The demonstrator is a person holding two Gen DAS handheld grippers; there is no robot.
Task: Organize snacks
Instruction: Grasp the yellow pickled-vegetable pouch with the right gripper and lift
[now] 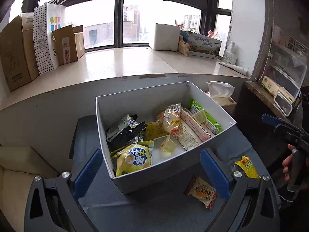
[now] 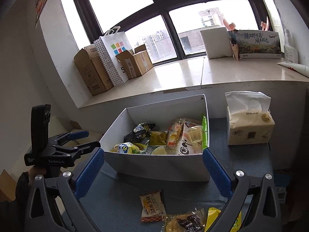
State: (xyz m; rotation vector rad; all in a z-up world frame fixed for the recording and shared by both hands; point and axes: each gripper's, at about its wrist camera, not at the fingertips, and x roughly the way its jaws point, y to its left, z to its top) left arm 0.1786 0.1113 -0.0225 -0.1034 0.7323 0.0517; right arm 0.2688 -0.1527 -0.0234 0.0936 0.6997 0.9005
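A white box (image 1: 125,106) (image 2: 154,166) stands on the dark blue table and holds several snack packets, among them a yellow bag (image 1: 133,159) and a black packet (image 1: 123,131). An orange rice-cake packet (image 1: 201,191) (image 2: 152,205) lies loose on the table in front of the box. A yellow packet (image 1: 248,167) (image 2: 212,218) and a clear packet with dark pieces (image 2: 185,222) lie beside it. My left gripper (image 1: 152,171) is open and empty, just before the box's near corner. My right gripper (image 2: 153,171) is open and empty, above the loose packets.
A tissue pack (image 2: 249,127) (image 1: 222,94) stands right of the box. Behind is a stone windowsill (image 1: 125,63) with cardboard boxes (image 1: 17,52), a dotted paper bag (image 1: 48,36) and a white foam box (image 1: 166,36). A cluttered shelf (image 1: 270,94) is at right.
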